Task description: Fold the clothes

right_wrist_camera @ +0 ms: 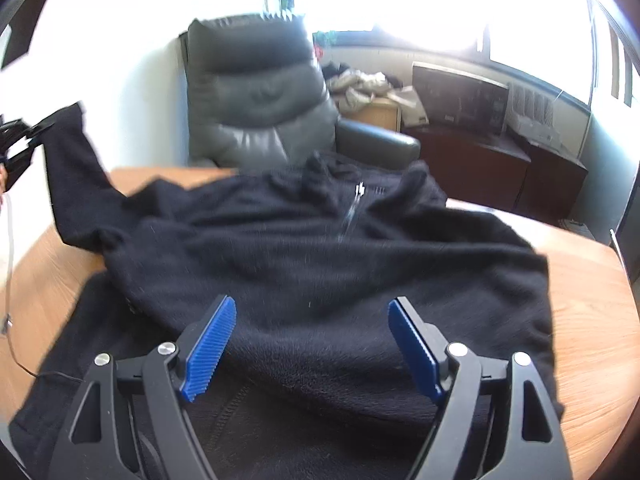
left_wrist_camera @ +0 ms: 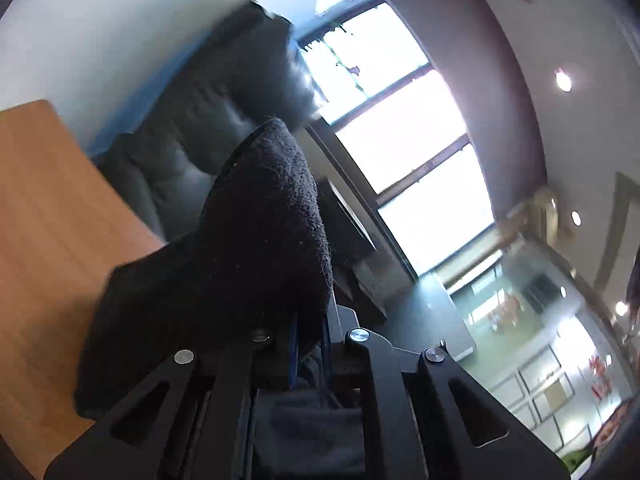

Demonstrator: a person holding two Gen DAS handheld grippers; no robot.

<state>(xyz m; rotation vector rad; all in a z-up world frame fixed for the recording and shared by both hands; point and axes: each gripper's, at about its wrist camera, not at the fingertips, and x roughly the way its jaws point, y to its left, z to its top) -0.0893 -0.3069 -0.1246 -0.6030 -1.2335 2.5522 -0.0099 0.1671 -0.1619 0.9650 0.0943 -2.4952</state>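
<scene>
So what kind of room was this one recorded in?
Probably an office or lounge: a padded grey armchair, a wooden table with a black sweater on it, and large windows.

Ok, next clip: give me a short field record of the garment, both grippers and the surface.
garment: black fleece top, zip at collar, spread on table
left gripper: shut on sleeve, lifted above table
right gripper: open, over the hem, holding nothing
surface: wooden table
background: grey armchair
</scene>
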